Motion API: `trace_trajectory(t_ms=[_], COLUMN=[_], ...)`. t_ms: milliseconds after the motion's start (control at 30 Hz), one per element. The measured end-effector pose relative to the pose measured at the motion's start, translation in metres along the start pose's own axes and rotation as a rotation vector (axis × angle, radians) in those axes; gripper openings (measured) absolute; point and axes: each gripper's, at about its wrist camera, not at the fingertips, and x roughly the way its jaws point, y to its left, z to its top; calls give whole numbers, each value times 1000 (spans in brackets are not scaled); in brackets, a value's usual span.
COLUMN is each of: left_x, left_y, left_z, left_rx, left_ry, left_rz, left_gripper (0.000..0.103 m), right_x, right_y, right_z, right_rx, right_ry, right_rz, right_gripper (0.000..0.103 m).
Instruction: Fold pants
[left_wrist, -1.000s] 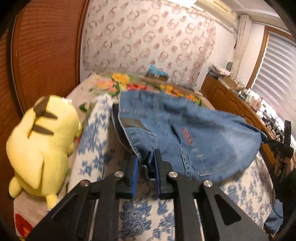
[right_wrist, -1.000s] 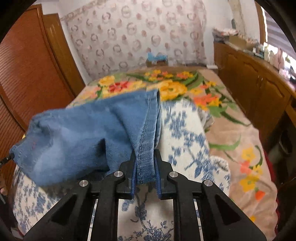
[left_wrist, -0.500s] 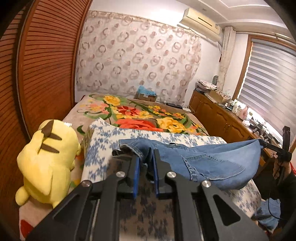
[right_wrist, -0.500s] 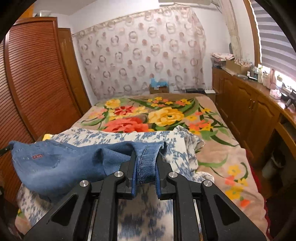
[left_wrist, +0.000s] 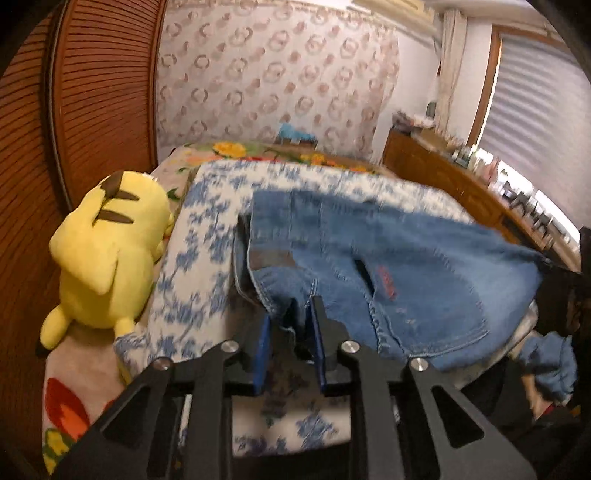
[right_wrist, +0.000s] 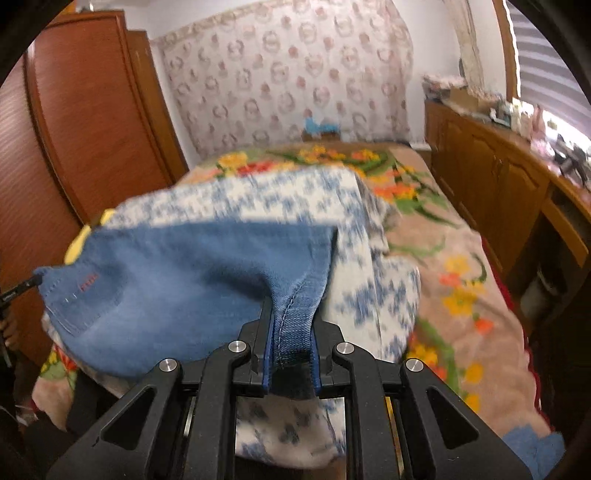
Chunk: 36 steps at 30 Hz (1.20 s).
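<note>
My left gripper (left_wrist: 290, 325) is opening around the jeans (left_wrist: 369, 266) waistband; half a second ago it was pinched tighter. My right gripper (right_wrist: 291, 332) is still clamping the denim fold, now over the blue-flowered quilt (right_wrist: 369, 295).

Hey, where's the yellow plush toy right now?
In the left wrist view, the yellow plush toy lies on the bed's left side, between the wooden wardrobe and the blue floral quilt, left of the jeans.
</note>
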Motion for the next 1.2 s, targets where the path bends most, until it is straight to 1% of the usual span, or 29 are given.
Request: trace_trajectory(t_ms=[67,100,167,200,233,333,400,467,600,767,833,867,1000,1067,1133,1167,1200], left_x=[2,3,4,4,4,1,3,5,2,-8,-13,-17,-23,-21,-15,-10,-4], left_y=[-5,-8,-11,-13,-13,-21,-27,-33,-45,-47,-47,-50,-64,-72,-82,-87,-93], left_z=[-7,-8,-9,-9,-7,-4,-1,1,6,11,13,13,15,17,17,18,18], left_rx=[31,46,63,67,69,83,97,108,128,103,100,101,120,132,148,153,160], left_ry=[21,29,47,49,43,22,17,19,5,-16,-31,-43,-76,-80,-75,-65,-55], left_rz=[14,21,32,41,49,45,69,66,77,72,63,56,45,26,7,5,-4], left_gripper=[32,42,46,53,63,64,65,67,67,67,67,67,67,66,49,47,40], right_x=[7,9,10,11,11,10,8,6,2,-1,-5,-7,-11,-11,-10,-10,-9], right_y=[-5,-8,-9,-9,-10,-6,-5,-6,-6,-1,0,1,3,5,7,7,7], right_z=[-10,-16,-22,-25,-27,-27,-29,-29,-31,-33,-33,-32,-30,-29,-27,-28,-28], right_rx=[17,25,32,34,35,26,20,17,19,11,15,17,18,16,11,11,12], right_ry=[16,19,17,15,13,4,1,-3,-14,-19,-31,-37,-55,-59,-58,-58,-57], right_rz=[3,5,6,4,2,-7,-10,-13,-8,-18,-18,-16,-4,1,1,2,1], right_gripper=[13,13,13,13,13,13,13,13,13,18,24,25,41,43,46,47,47])
